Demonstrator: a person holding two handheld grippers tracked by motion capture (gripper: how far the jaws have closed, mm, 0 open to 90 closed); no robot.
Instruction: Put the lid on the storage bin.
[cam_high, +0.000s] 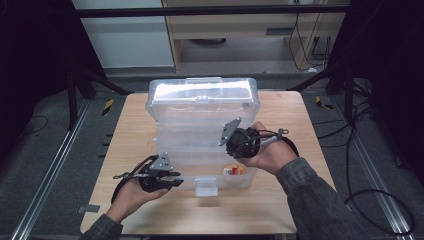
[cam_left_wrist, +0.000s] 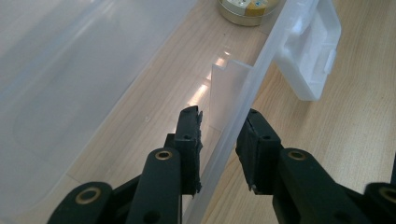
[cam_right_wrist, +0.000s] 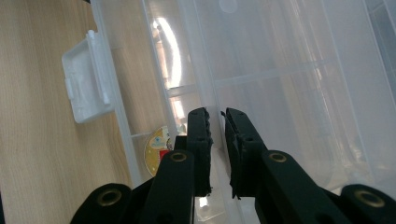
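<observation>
A clear plastic tiered organiser box (cam_high: 202, 95) stands open on the wooden table (cam_high: 132, 130). My left gripper (cam_high: 176, 179) is at the box's front left corner. In the left gripper view its jaws (cam_left_wrist: 222, 113) straddle the clear front wall (cam_left_wrist: 233, 102), one pad inside and one outside, closed on it. My right gripper (cam_high: 231, 149) is over the right half of the box. Its jaws (cam_right_wrist: 215, 112) are nearly together on the thin edge of a clear tray (cam_right_wrist: 205, 56). A small round tin (cam_high: 233, 170) (cam_left_wrist: 246, 9) (cam_right_wrist: 156, 148) with yellow and red on it lies in the bottom tray.
The box's white latch flap (cam_high: 206, 187) (cam_left_wrist: 310, 51) (cam_right_wrist: 86, 84) hangs open over the front of the table. Bare wood lies left, right and in front of the box. Black frame legs and cables stand on the grey floor around the table.
</observation>
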